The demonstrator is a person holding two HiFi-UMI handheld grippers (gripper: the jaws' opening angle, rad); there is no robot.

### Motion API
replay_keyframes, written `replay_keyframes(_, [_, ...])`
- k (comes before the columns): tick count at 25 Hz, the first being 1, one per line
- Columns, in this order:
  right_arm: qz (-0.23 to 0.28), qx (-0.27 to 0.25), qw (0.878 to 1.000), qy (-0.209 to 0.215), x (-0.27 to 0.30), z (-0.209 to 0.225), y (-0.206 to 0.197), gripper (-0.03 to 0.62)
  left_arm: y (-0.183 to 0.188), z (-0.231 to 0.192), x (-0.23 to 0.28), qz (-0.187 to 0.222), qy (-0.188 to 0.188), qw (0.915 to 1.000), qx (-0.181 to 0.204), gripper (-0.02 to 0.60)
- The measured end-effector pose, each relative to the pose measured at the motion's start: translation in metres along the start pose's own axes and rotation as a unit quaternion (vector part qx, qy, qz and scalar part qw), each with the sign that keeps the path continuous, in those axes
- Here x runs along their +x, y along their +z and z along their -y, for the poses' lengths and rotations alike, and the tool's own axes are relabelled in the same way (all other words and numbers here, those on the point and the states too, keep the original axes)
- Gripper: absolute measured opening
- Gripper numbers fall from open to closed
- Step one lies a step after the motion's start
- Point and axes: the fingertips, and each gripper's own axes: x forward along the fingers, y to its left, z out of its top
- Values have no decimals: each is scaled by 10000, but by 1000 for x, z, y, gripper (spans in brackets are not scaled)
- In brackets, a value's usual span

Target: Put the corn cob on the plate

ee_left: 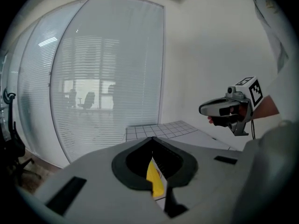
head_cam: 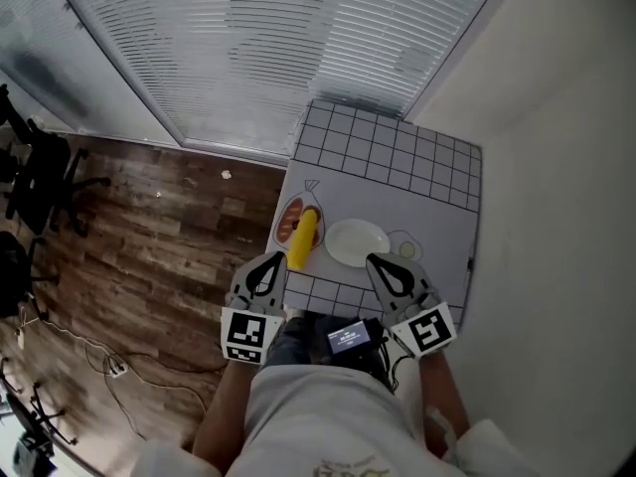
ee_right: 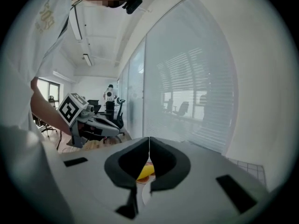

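A yellow corn cob point(head_cam: 303, 238) lies on an orange printed patch point(head_cam: 287, 223) at the left of the small table. To its right rests a white plate point(head_cam: 357, 242) with nothing on it. My left gripper point(head_cam: 269, 263) hovers just short of the cob's near end, jaws shut and holding nothing. At the plate's near right edge, my right gripper point(head_cam: 382, 263) is likewise shut and holding nothing. In the left gripper view the cob point(ee_left: 155, 178) shows through the notch below the shut tips point(ee_left: 152, 139). The right gripper view shows the cob point(ee_right: 145, 171) the same way, below its tips point(ee_right: 149, 139).
The table top point(head_cam: 397, 182) is white with a grid of tiles at the back and front. A wall runs close along its right side, and window blinds point(head_cam: 268, 38) stand behind it. Wooden floor point(head_cam: 149, 237) with cables and office chairs lies to the left.
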Motion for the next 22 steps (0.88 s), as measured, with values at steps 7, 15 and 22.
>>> replay_keyframes(7, [-755, -1319, 9792, 1342, 46, -26, -29, 8, -24, 2, 17, -520, 174, 9985, -50, 9])
replay_keyframes(15, [-1096, -1883, 9548, 2023, 78, -38, -62, 8, -59, 4, 30, -1091, 351, 9932, 223, 9])
replay_keyframes(22, [-1482, -2339, 9303, 2406, 101, -34, -90, 9, -73, 0, 39, -1395, 379, 9888, 375, 11])
